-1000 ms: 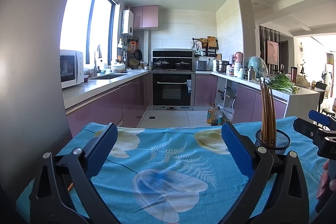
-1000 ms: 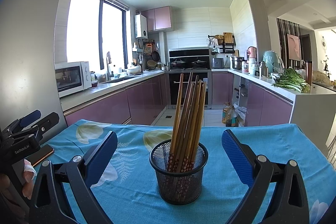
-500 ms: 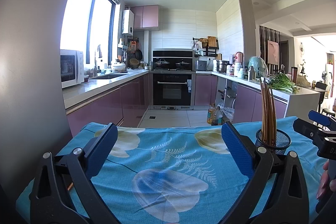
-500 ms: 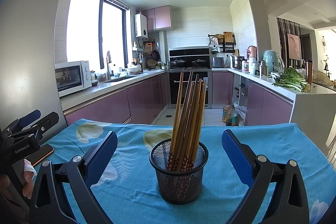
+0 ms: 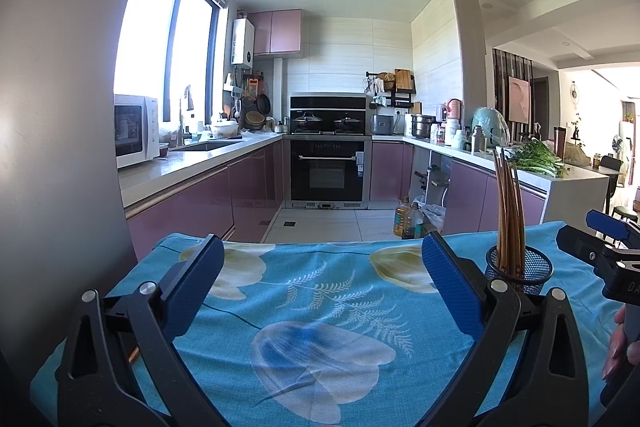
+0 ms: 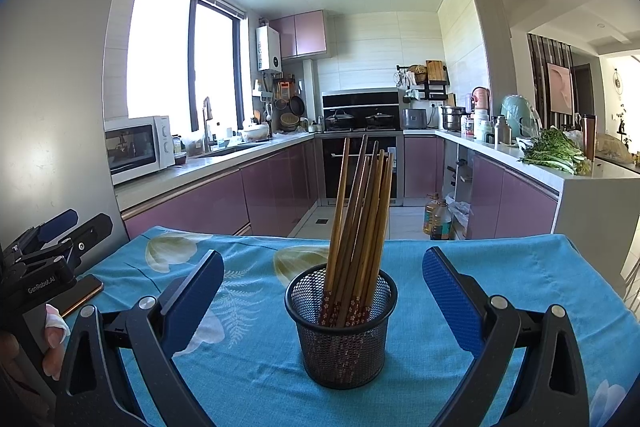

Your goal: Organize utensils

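A black mesh holder (image 6: 341, 323) stands on the blue flowered tablecloth (image 6: 256, 367) with several brown chopsticks (image 6: 360, 211) upright in it. My right gripper (image 6: 322, 291) is open and empty, its blue pads on either side of the holder, a little nearer than it. My left gripper (image 5: 318, 281) is open and empty over bare cloth (image 5: 312, 343). In the left wrist view the holder (image 5: 520, 267) and chopsticks (image 5: 507, 215) stand just right of the right pad.
A phone (image 6: 82, 293) lies at the cloth's left edge by the left gripper. A grey fridge wall (image 5: 60, 147) rises on the left. Beyond the table's far edge are purple kitchen cabinets, an oven (image 5: 327, 175) and oil bottles (image 5: 408, 219) on the floor.
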`<act>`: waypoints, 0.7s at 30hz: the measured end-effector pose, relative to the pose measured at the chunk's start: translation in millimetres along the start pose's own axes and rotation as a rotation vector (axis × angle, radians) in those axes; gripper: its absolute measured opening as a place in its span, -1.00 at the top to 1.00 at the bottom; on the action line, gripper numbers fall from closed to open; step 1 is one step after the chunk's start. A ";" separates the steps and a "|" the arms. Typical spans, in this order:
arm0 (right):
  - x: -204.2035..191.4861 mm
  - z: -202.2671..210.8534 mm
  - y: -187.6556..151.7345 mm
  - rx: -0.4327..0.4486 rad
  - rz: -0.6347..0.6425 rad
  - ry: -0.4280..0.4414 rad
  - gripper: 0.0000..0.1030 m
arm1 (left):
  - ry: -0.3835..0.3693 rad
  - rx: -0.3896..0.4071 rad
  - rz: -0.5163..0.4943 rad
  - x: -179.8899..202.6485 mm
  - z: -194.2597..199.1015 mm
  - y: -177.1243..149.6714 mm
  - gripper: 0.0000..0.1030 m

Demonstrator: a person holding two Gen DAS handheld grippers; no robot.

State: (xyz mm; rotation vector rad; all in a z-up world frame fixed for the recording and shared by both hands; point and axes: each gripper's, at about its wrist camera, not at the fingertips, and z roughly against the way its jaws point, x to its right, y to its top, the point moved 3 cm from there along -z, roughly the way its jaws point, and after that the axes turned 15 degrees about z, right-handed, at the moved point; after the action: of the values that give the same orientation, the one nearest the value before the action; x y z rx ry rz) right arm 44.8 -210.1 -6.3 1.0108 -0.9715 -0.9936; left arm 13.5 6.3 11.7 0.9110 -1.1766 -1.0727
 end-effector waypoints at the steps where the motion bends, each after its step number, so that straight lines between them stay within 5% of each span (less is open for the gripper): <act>1: -0.2 -0.3 -0.1 0.000 0.000 -0.001 -0.87 | 0.000 0.000 0.000 0.8 0.6 0.1 -0.89; 21: 0.5 -0.7 -2.0 -0.003 -0.004 -0.001 -0.87 | -0.004 0.000 -0.001 1.2 1.0 -6.3 -0.89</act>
State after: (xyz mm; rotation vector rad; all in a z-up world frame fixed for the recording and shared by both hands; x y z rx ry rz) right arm 45.2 -211.0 -8.2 1.0102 -0.9683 -0.9988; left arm 11.5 3.6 6.2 0.9095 -1.1794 -1.0754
